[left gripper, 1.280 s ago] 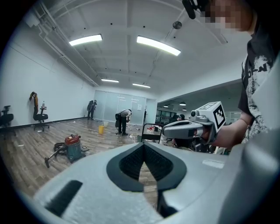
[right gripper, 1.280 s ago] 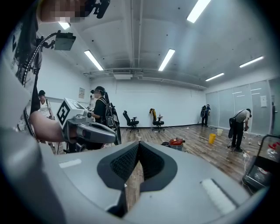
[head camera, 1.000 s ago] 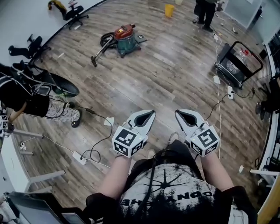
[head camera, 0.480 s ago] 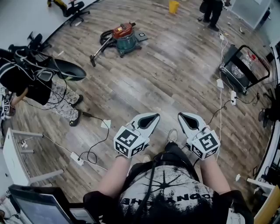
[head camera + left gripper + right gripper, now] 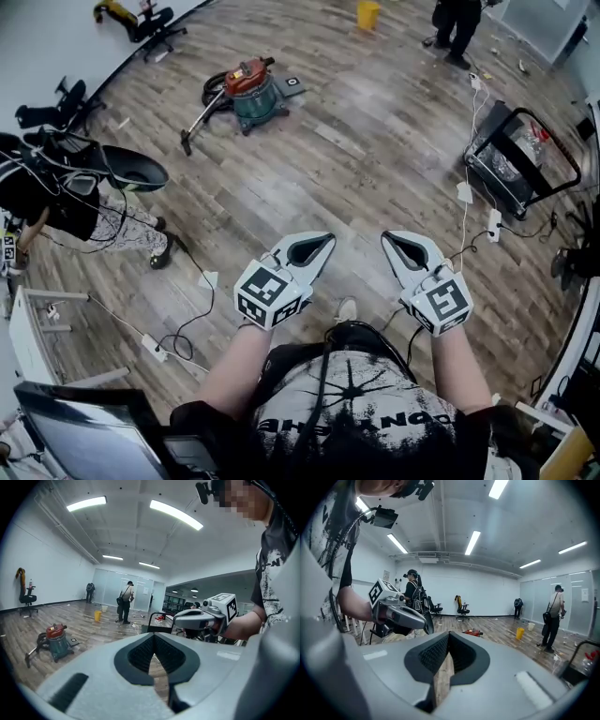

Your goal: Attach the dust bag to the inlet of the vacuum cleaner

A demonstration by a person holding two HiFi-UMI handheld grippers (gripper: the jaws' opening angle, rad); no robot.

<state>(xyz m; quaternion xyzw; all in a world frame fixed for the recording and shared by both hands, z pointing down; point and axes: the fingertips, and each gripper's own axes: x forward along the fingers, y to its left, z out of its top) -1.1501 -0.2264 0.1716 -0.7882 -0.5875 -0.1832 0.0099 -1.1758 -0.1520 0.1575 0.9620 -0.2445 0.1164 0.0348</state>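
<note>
The vacuum cleaner [image 5: 251, 89], a green drum with a red top, a hose and a wand, stands on the wood floor far ahead; it appears small at the left of the left gripper view [image 5: 57, 641]. No dust bag shows in any view. My left gripper [image 5: 325, 242] and right gripper [image 5: 388, 240] are held side by side at waist height, pointing toward the vacuum and well short of it. Both are shut with nothing between the jaws. The left gripper view shows its own closed tips [image 5: 153, 636] and the right gripper [image 5: 179, 618] beside it. The right gripper's closed tips [image 5: 449, 634] show in its own view.
A seated person in black [image 5: 56, 202] is at the left with cables and a power strip [image 5: 153, 348] on the floor nearby. A black cart [image 5: 516, 150] stands at the right. A yellow bucket [image 5: 367, 14] and a standing person [image 5: 455, 23] are at the far end.
Both grippers have travelled over the floor with the walking person, still side by side and shut. In the head view the vacuum cleaner has slid slightly left.
</note>
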